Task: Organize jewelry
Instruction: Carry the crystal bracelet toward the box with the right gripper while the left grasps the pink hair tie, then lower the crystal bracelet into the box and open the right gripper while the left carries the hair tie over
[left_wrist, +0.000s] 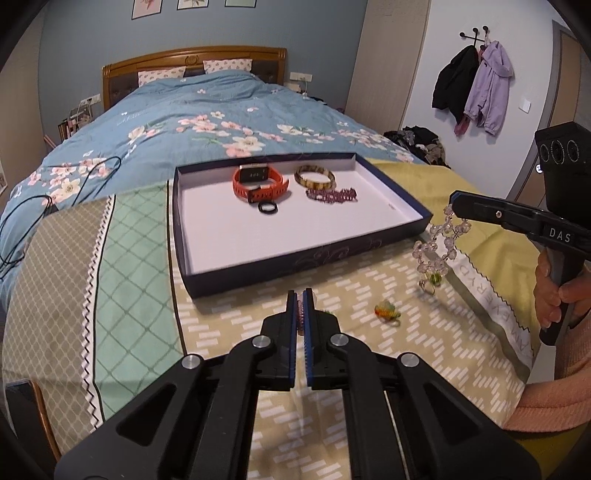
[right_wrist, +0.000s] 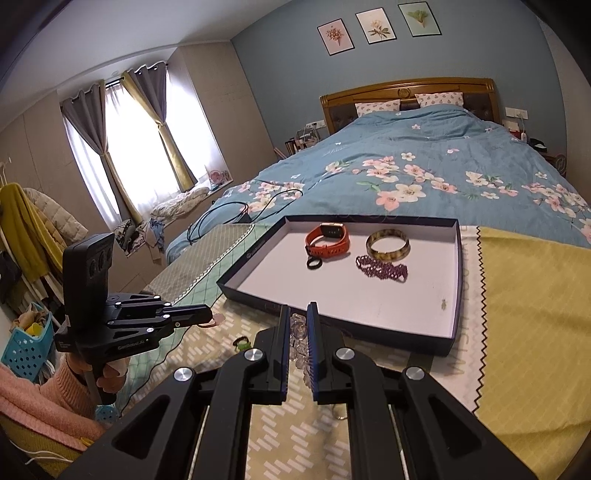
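**Now carry the beads to the box**

Gently, the left gripper pinches small pink beads. Lift slowly toward the box. The right gripper holds the clear bead string, hanging beside the box; keep it from swinging.

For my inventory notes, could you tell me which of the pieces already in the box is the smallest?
The small black ring, lying just in front of the orange watch; the amber bangle and the purple beaded bracelet are clearly larger.
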